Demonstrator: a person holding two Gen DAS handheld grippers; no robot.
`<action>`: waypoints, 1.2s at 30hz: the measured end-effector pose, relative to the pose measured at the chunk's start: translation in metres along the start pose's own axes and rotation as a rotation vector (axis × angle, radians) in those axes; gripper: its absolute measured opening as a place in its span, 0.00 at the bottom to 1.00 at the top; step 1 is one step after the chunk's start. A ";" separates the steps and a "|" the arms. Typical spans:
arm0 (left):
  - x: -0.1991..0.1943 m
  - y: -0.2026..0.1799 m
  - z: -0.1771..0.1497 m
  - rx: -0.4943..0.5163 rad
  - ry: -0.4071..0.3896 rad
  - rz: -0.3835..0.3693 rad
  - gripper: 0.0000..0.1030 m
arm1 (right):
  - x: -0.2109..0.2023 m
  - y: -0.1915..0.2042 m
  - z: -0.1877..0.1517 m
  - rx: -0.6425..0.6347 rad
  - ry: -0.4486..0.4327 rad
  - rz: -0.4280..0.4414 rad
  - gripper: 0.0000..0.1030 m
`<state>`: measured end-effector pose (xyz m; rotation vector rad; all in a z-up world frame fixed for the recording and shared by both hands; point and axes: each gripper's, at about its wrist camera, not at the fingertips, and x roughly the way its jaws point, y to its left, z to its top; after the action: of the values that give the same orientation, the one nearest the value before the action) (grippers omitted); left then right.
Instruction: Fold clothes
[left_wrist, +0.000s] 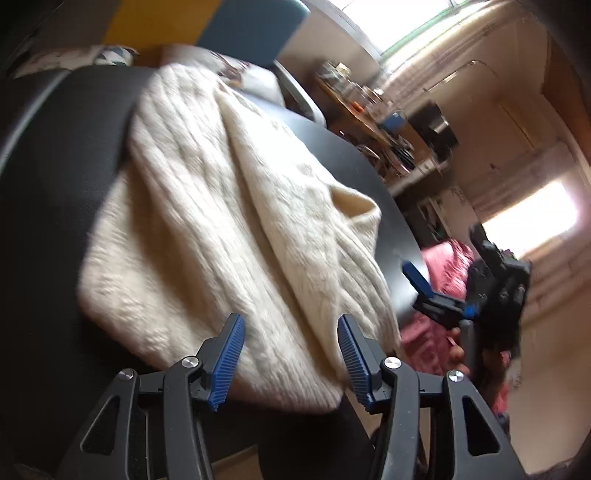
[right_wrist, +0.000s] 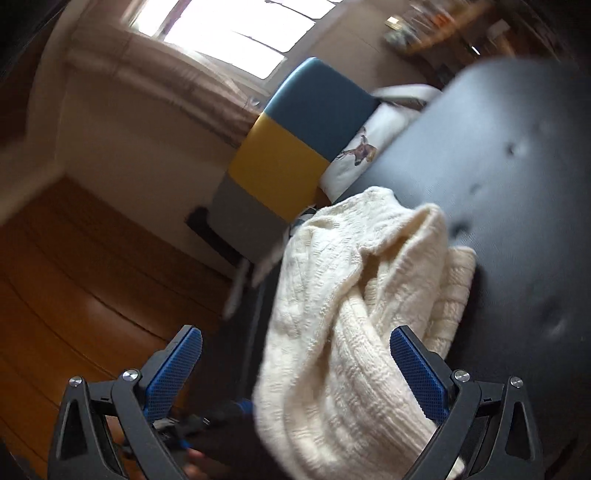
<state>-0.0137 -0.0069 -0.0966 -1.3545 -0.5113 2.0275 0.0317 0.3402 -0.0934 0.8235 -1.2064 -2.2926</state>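
A cream cable-knit sweater (left_wrist: 229, 206) is seen spread over the black tabletop (left_wrist: 55, 166), partly folded. The left gripper (left_wrist: 291, 363) is held open above its near edge, nothing between the pads. The right gripper (left_wrist: 436, 291) is seen at right, beyond the tabletop edge.

Bare black table (right_wrist: 517, 192) beyond sweater (right_wrist: 351, 314)

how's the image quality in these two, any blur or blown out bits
Left wrist view: the sweater and shelves are motion-smeared, the windows blown out white, and the right tool blurred. Right wrist view: window overexposed, table and sweater soft. Both show fisheye bending and dark corners.
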 end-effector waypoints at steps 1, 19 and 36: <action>0.003 0.001 -0.001 -0.011 0.010 -0.016 0.52 | -0.001 -0.005 0.000 0.023 0.002 0.017 1.00; 0.066 -0.041 0.015 0.164 0.120 0.189 0.19 | 0.022 -0.027 -0.031 0.124 0.080 -0.041 1.00; -0.057 0.035 0.036 -0.051 -0.166 0.314 0.06 | 0.016 -0.047 -0.018 0.284 0.007 -0.130 1.00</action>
<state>-0.0419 -0.0699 -0.0662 -1.3726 -0.4470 2.4117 0.0284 0.3451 -0.1459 1.0365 -1.5406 -2.2453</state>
